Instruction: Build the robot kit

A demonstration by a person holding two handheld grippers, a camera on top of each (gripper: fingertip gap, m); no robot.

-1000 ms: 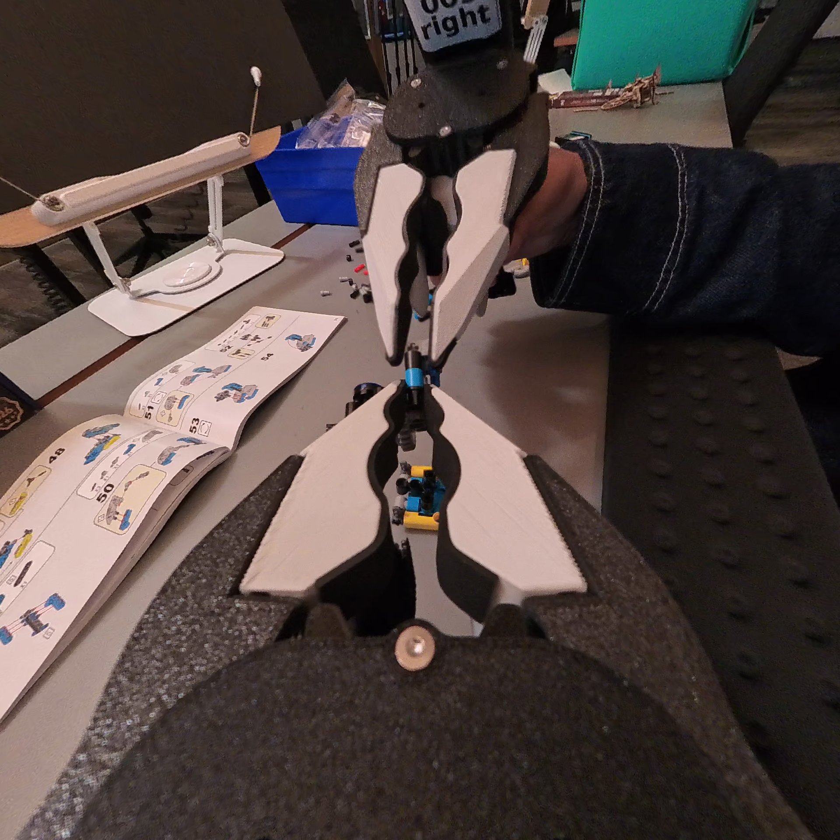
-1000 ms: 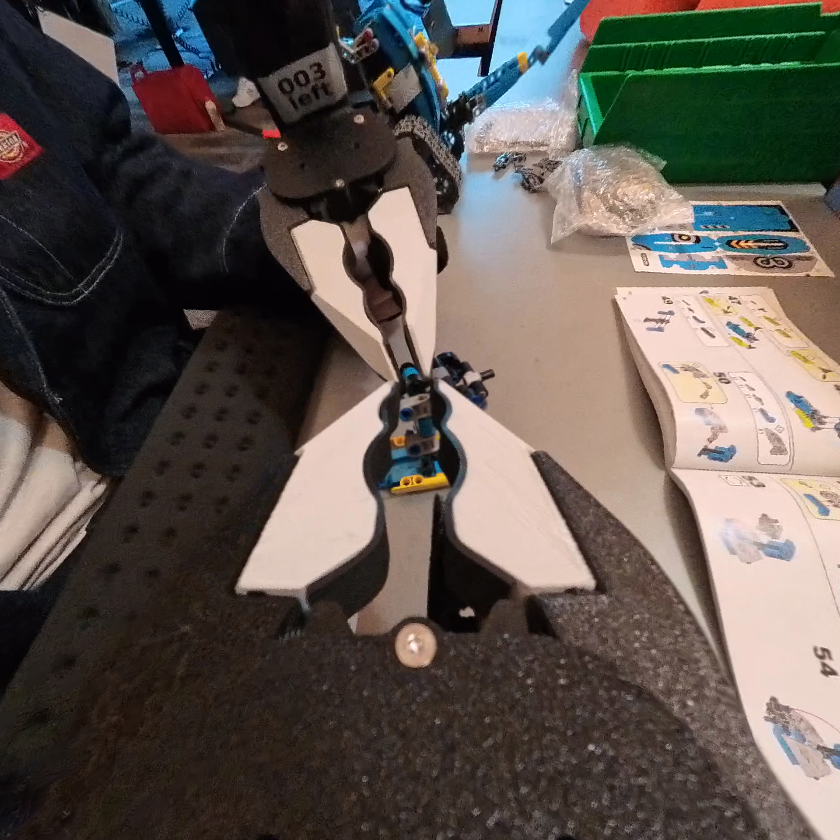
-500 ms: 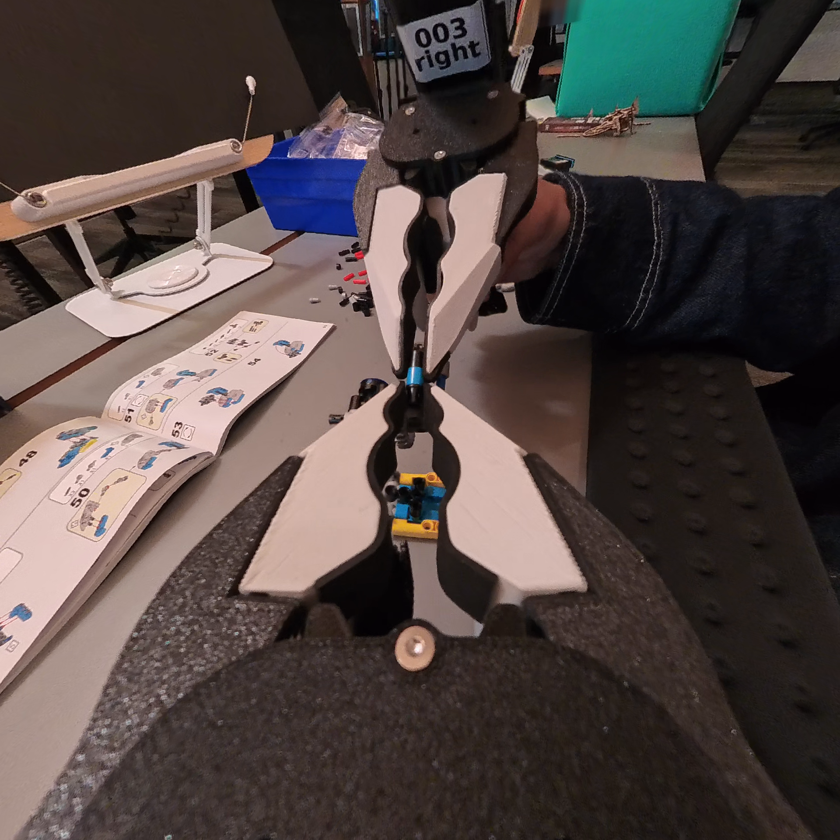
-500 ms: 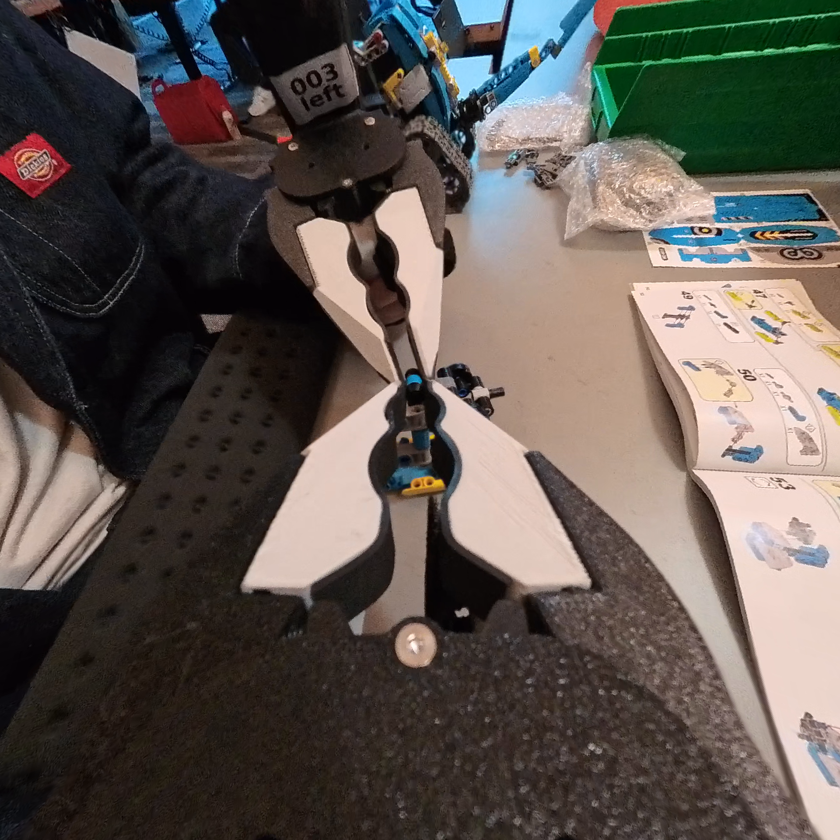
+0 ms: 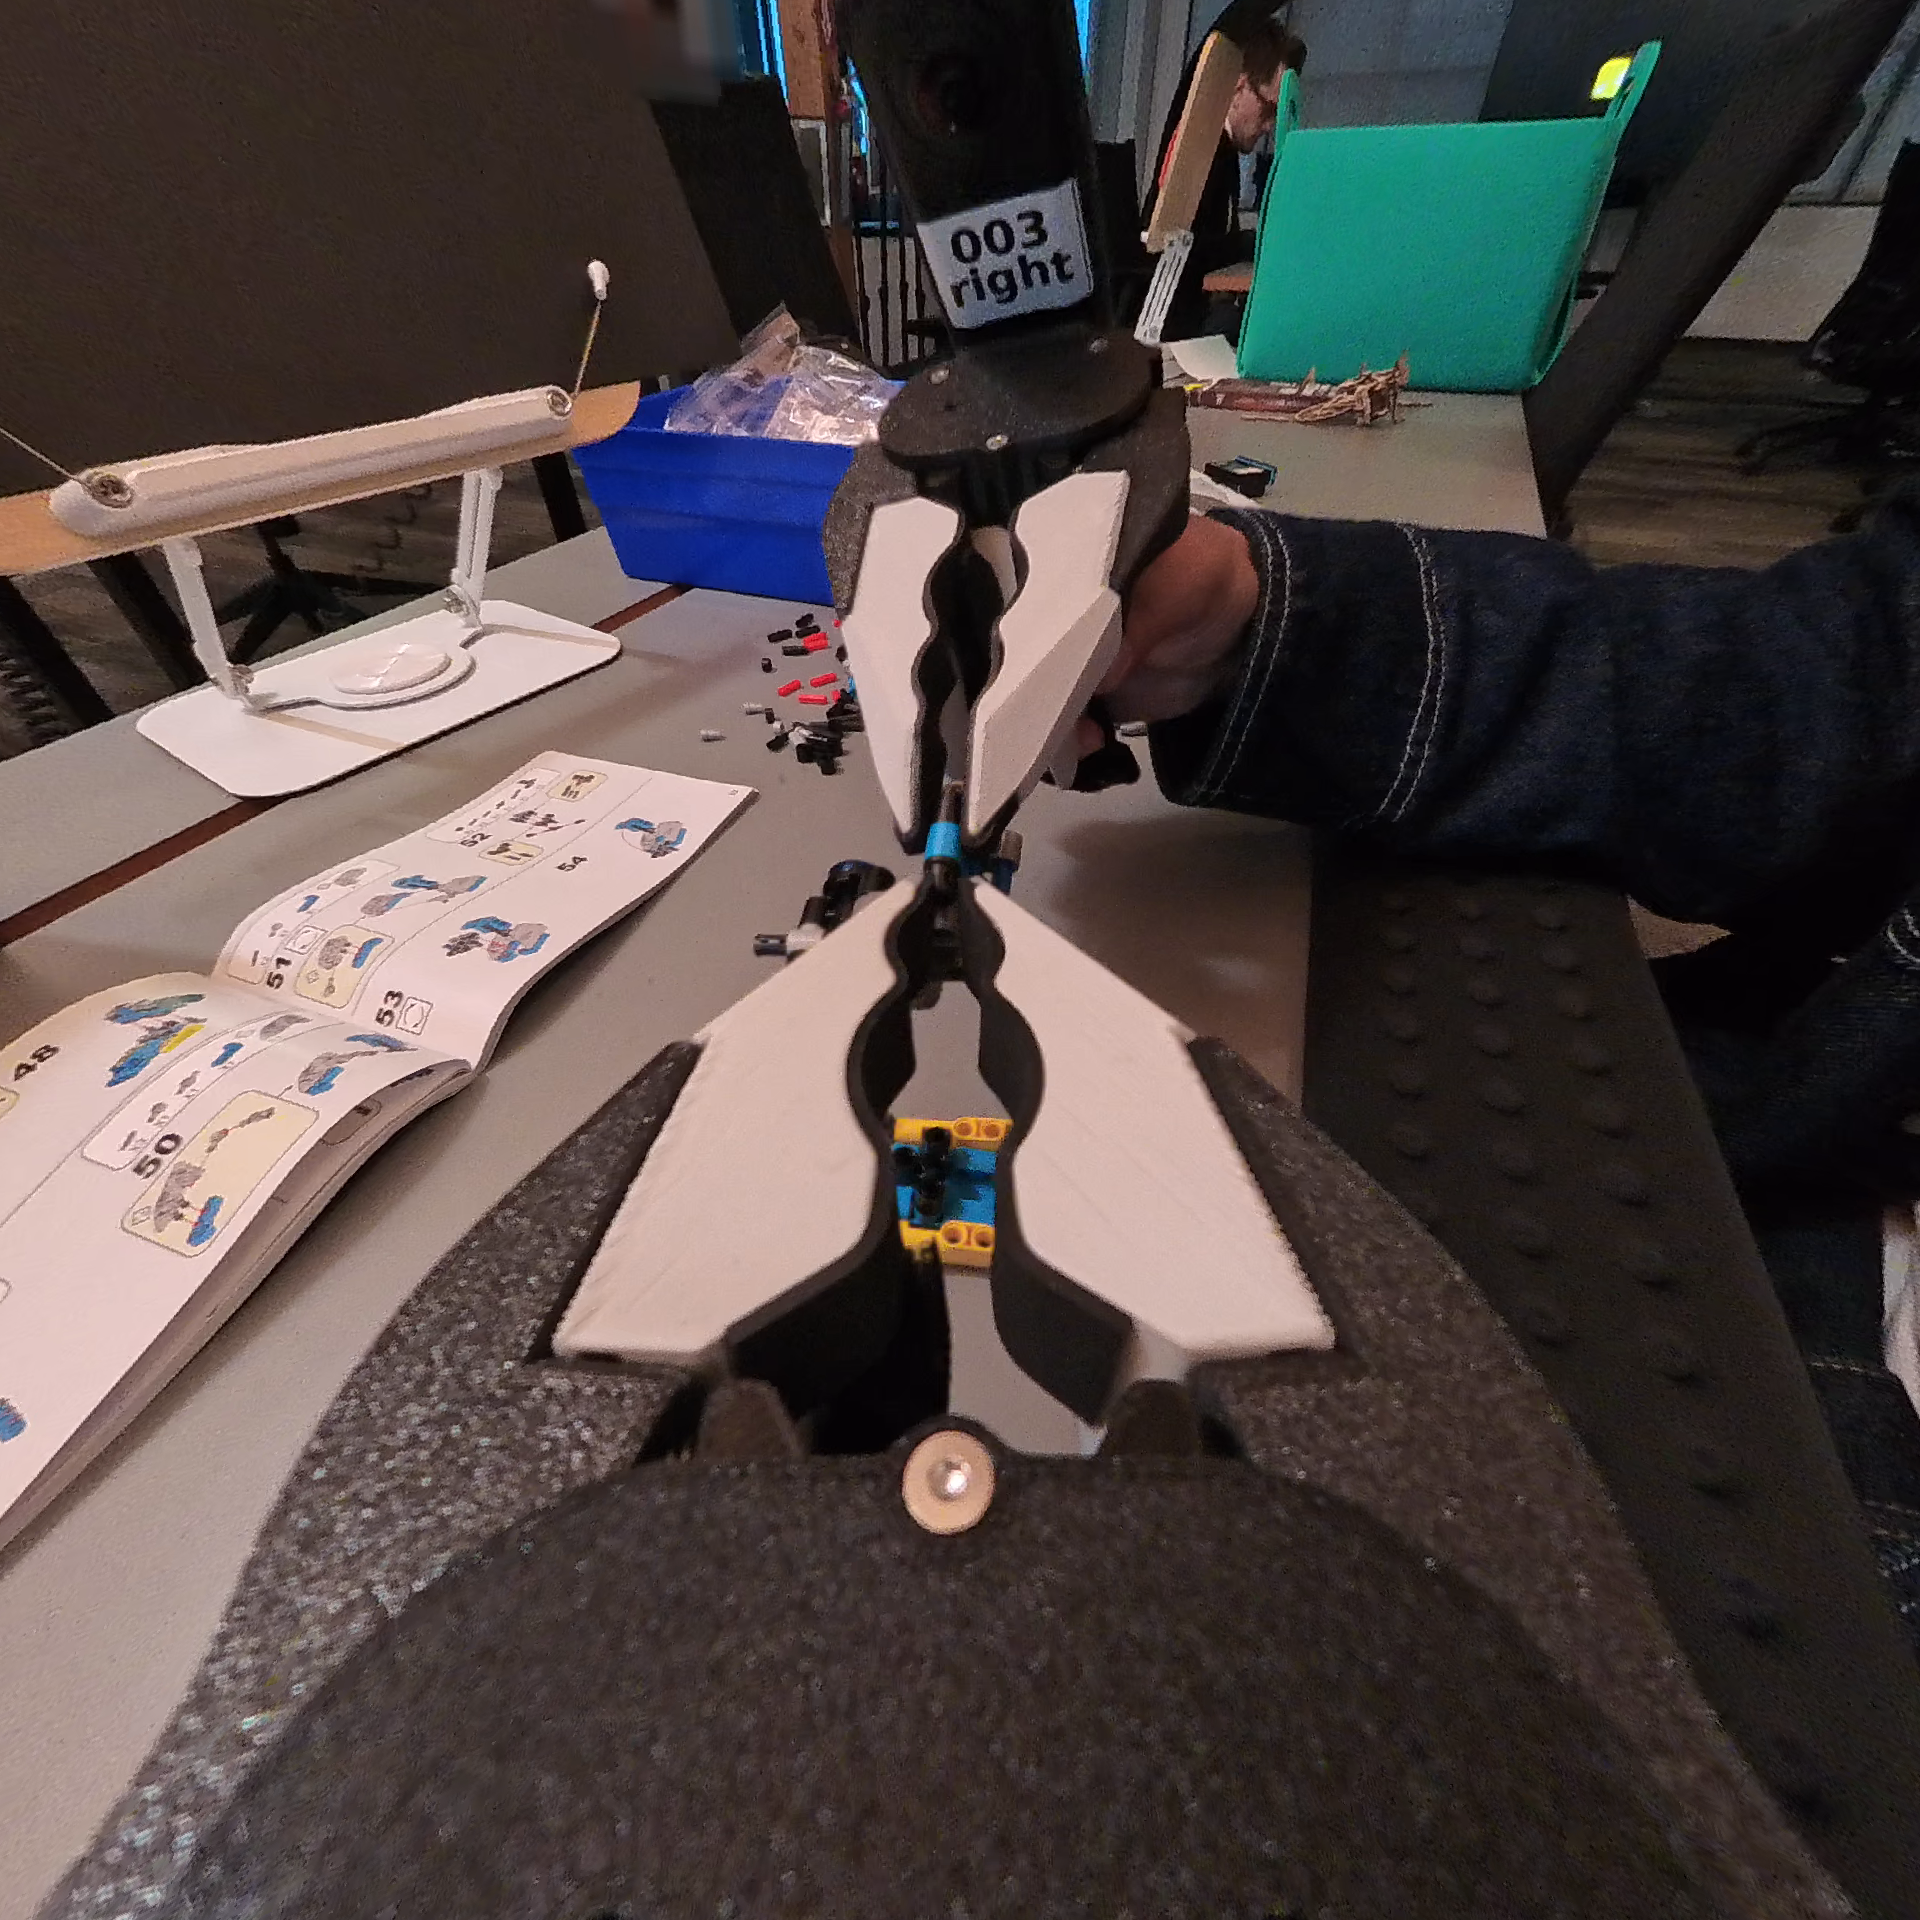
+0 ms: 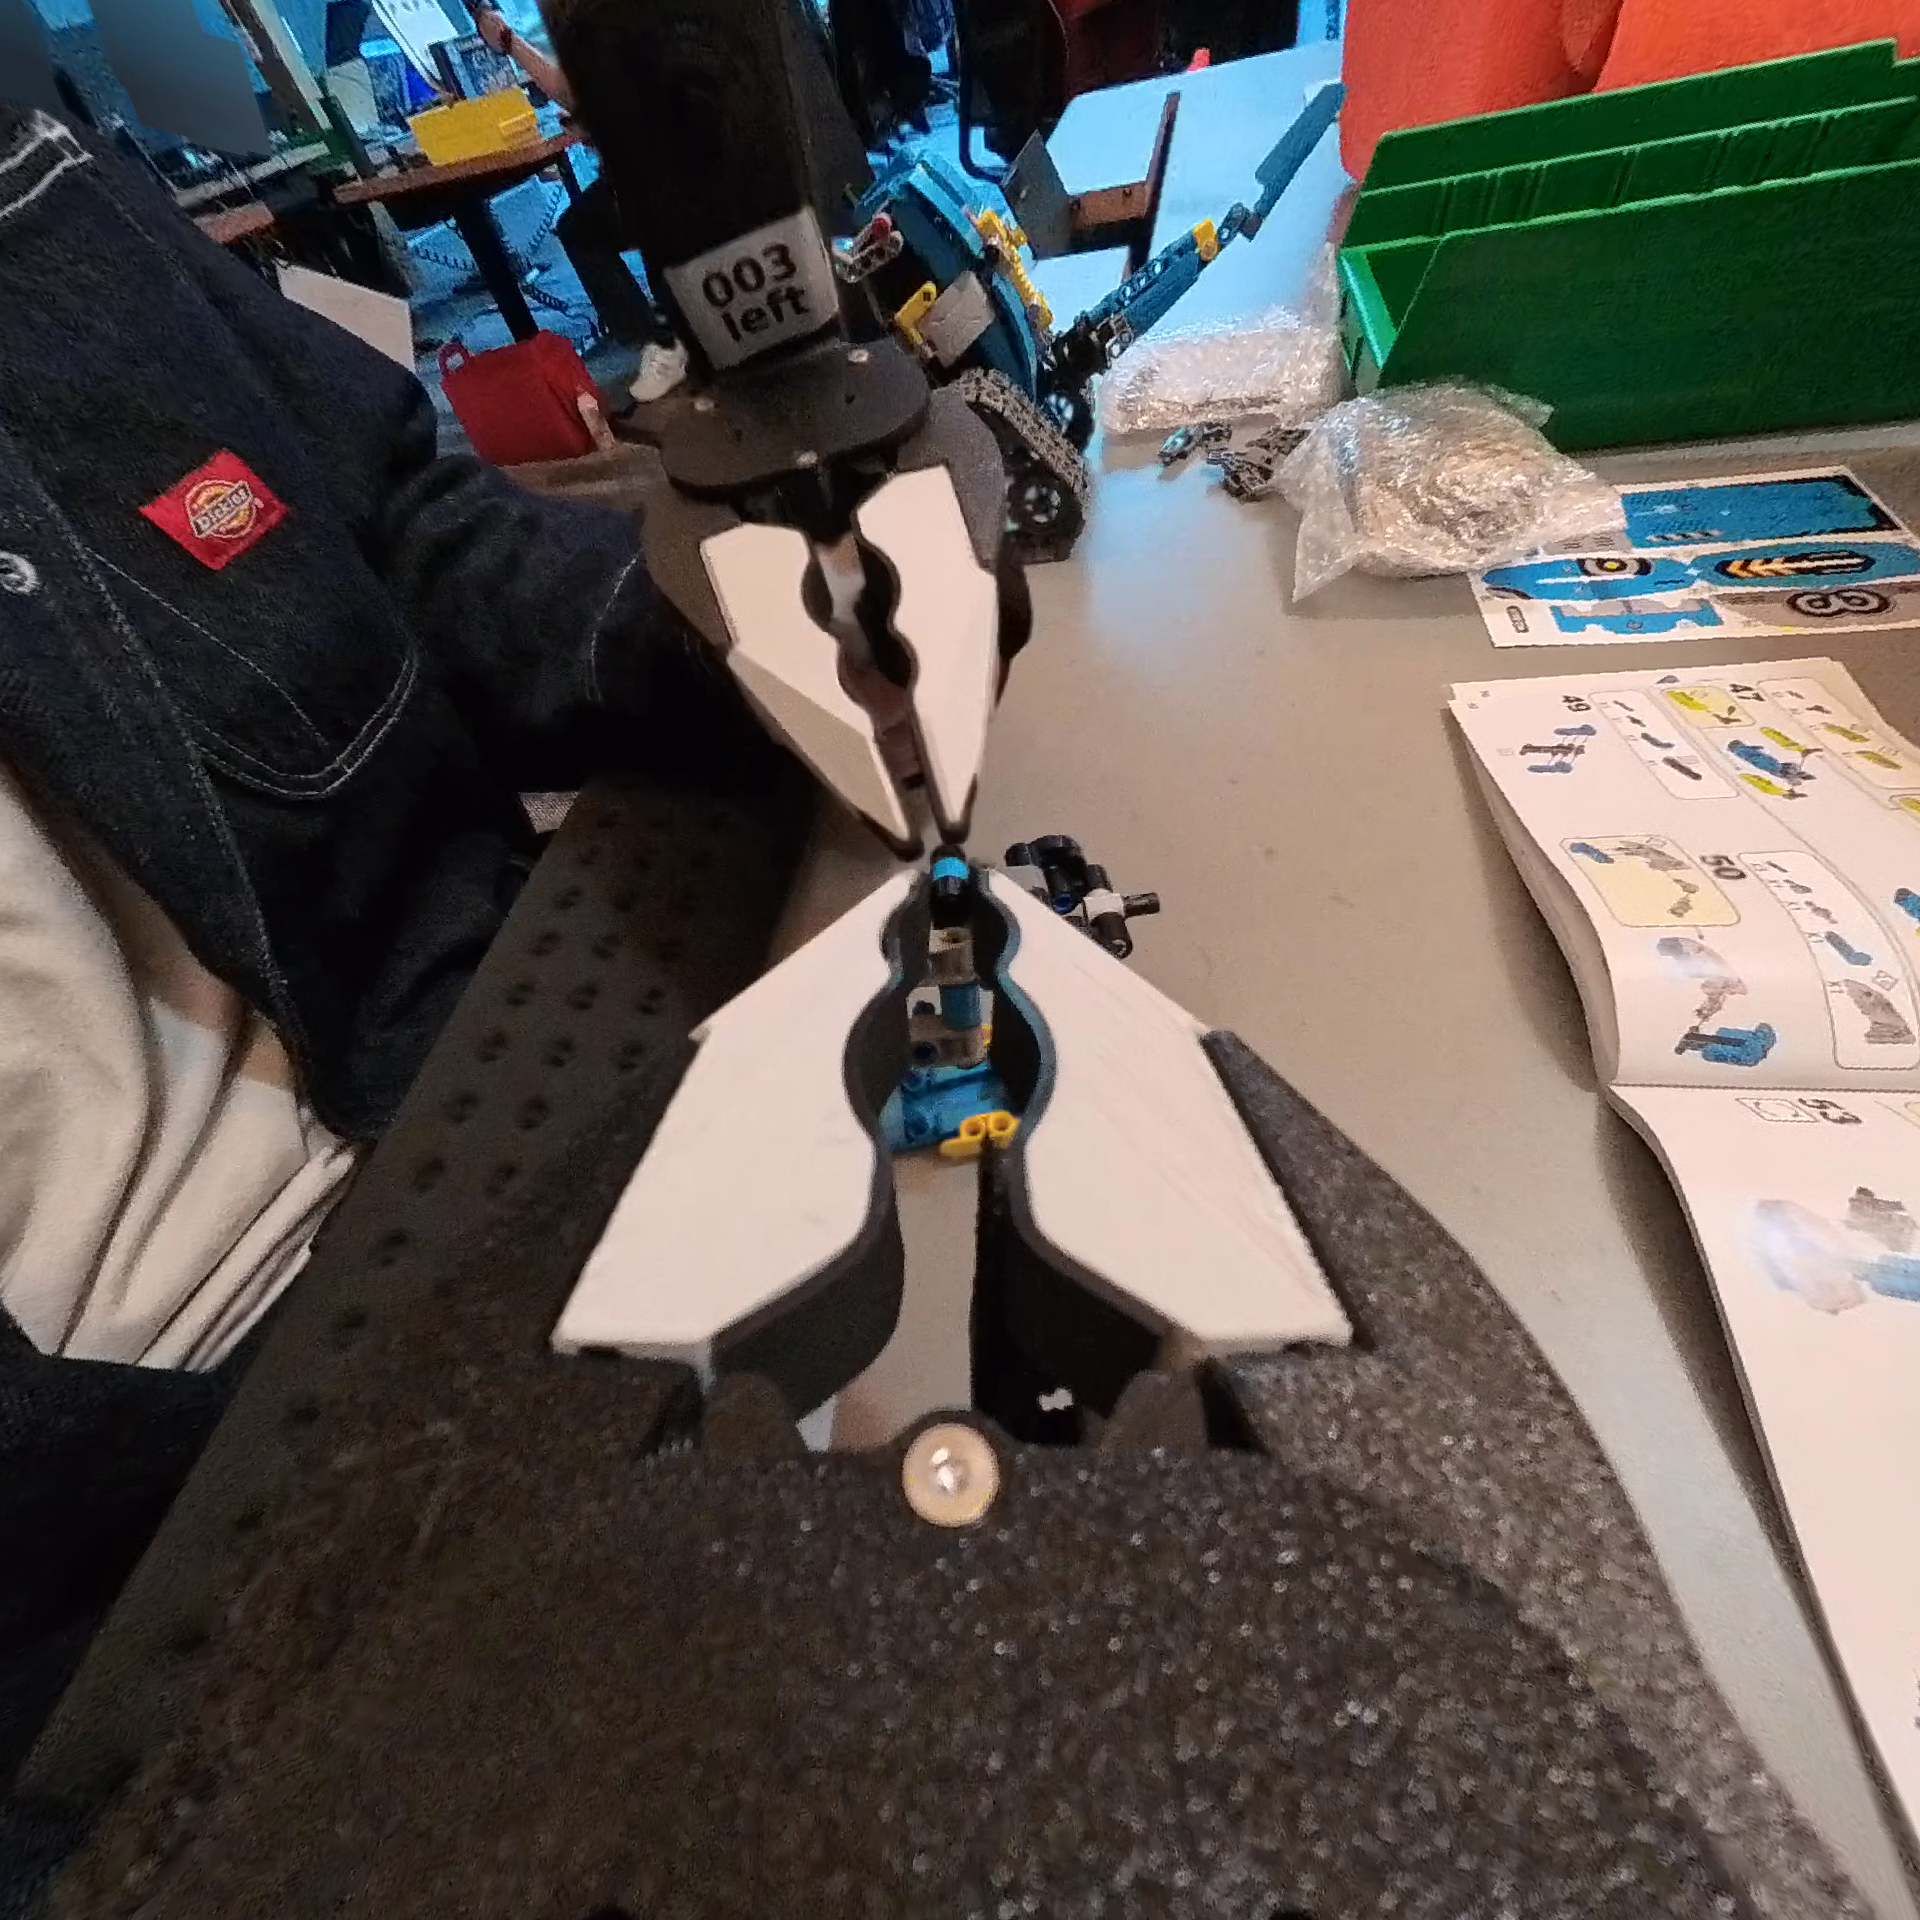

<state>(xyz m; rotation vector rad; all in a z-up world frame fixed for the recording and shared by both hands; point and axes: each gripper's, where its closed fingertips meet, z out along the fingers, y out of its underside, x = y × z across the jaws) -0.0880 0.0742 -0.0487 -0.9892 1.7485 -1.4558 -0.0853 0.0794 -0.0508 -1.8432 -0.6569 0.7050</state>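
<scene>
My left gripper (image 5: 940, 896) and my right gripper (image 6: 951, 885) meet tip to tip above the grey table (image 5: 1143, 935), both shut on a thin black pin with a blue collar (image 5: 943, 840). The right gripper shows from above in the left wrist view (image 5: 951, 819), and the left gripper in the right wrist view (image 6: 930, 834). In the right wrist view the blue collar (image 6: 948, 868) continues into grey connectors and a blue rod (image 6: 961, 1010). A blue and yellow frame (image 5: 948, 1184) shows through both finger gaps, also in the right wrist view (image 6: 940, 1124). I cannot tell whether it hangs or rests.
An open instruction booklet (image 5: 343, 997) lies beside the grippers, also in the right wrist view (image 6: 1725, 935). A small black and blue part (image 6: 1081, 894) lies close by. Around stand a blue bin (image 5: 717, 499), white stand (image 5: 384, 675), loose pins (image 5: 805, 696), studded black mat (image 5: 1507, 1091), green bins (image 6: 1662, 270), plastic bags (image 6: 1434, 478), and a blue model vehicle (image 6: 987, 312).
Both grippers stay shut, tip to tip on the pin. Both views have tilted up a little, so more of the background shows and the booklet has shifted in frame.
</scene>
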